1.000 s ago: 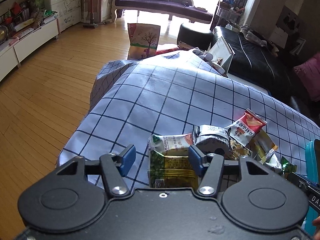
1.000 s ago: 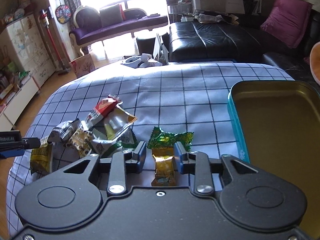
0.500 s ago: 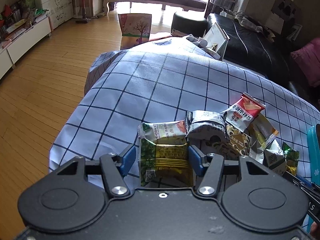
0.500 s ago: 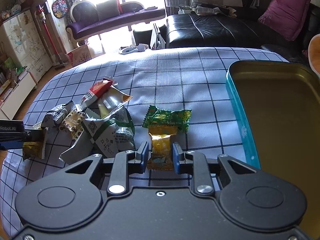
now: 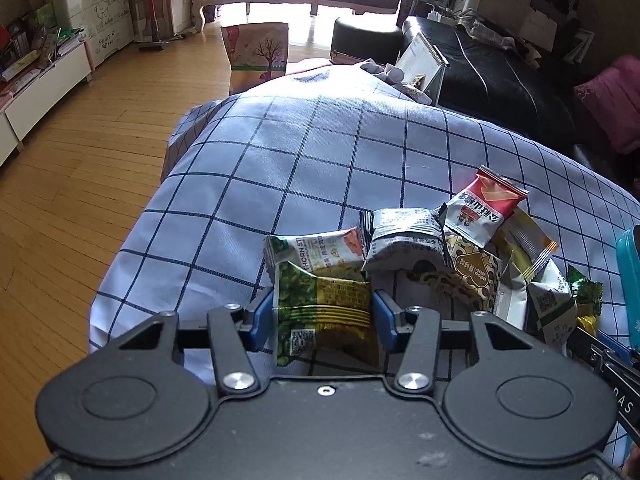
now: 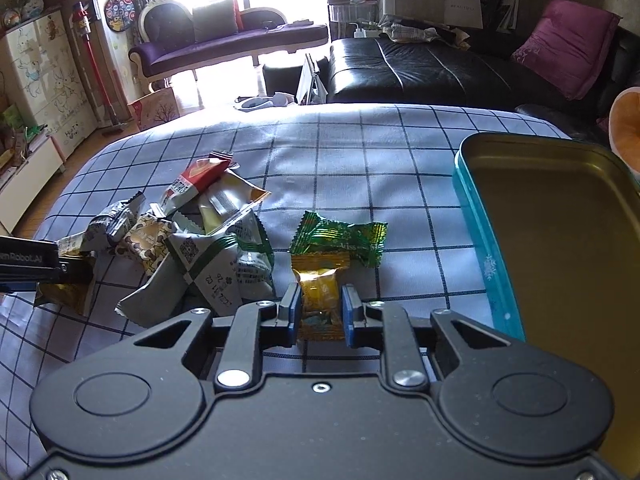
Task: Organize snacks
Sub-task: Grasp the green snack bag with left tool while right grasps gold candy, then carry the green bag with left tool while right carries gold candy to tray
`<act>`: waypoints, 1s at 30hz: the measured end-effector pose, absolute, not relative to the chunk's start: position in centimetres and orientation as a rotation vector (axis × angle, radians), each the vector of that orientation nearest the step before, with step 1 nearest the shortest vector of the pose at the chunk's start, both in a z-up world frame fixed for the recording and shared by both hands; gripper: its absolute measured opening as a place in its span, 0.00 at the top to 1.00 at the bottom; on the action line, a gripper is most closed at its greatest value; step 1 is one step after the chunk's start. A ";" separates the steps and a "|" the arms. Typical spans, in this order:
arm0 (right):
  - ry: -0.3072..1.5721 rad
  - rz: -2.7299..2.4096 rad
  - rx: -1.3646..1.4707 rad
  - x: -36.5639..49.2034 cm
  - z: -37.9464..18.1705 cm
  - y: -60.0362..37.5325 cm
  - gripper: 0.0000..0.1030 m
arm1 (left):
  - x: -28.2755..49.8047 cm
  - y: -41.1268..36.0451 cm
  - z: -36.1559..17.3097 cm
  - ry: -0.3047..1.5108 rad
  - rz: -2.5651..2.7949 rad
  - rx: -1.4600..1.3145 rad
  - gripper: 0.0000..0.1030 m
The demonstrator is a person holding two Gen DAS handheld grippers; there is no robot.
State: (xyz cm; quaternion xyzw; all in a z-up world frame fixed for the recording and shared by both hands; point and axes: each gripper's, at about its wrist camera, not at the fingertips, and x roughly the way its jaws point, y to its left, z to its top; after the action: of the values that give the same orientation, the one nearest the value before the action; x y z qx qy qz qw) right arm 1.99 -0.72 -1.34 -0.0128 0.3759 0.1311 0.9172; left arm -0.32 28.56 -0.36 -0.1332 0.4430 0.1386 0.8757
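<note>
Both tongs are closing: your left tongs point(image 5: 323, 316) squeeze the green-and-yellow packet point(image 5: 326, 312) at the near left of the snack pile point(image 6: 192, 240), your right tongs point(image 6: 320, 312) pinch the small gold candy point(image 6: 320, 296) near the teal tin point(image 6: 492, 268). These wrappers look light, crinkly and slippery, so I'd hold mid-body, not the crimped ends. Only the right view shows the tin's empty inside.

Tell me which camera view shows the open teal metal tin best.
The right wrist view: the teal metal tin shows its rim, side wall and bare gold inside. The left wrist view catches only a strip of its teal wall at the right edge.
</note>
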 end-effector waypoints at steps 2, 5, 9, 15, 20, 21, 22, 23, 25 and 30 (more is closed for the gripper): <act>0.772 0.277 -0.023 1.8 -1.2 -0.7 0.72 | -0.5 28.7 -0.2 0.920 0.287 -0.283 0.61; 0.764 0.282 -0.018 1.8 -0.9 -0.6 0.72 | -0.6 29.3 -0.2 0.919 0.279 -0.316 0.63; 0.755 0.291 -0.007 1.6 -0.7 -0.9 0.72 | -0.9 29.8 0.0 0.904 0.287 -0.343 0.65; 0.738 0.298 0.018 1.4 -0.1 -1.4 0.72 | -1.3 30.0 0.8 0.875 0.290 -0.372 0.69; 0.738 0.300 0.026 1.4 -0.1 -1.5 0.72 | -1.3 29.6 1.1 0.869 0.287 -0.367 0.70; 0.740 0.303 0.024 1.4 -0.2 -1.5 0.72 | -1.3 29.5 1.0 0.872 0.287 -0.358 0.69; 0.742 0.305 0.024 1.4 -0.3 -1.4 0.72 | -1.3 29.3 1.0 0.876 0.285 -0.345 0.67; 0.743 0.307 0.024 1.4 -0.3 -1.5 0.72 | -1.2 29.2 0.9 0.884 0.281 -0.339 0.67; 0.743 0.307 0.023 1.4 -0.3 -1.5 0.72 | -1.0 28.9 0.6 0.902 0.272 -0.337 0.66; 0.744 0.309 0.021 1.4 -0.4 -1.3 0.72 | -0.6 28.7 0.1 0.916 0.290 -0.333 0.64</act>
State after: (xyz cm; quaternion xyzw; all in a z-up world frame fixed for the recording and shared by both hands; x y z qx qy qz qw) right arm 1.41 -1.33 -0.39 0.0100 0.3622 0.1501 0.9199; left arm -0.62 28.72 0.13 -0.1596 0.4387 0.1388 0.8734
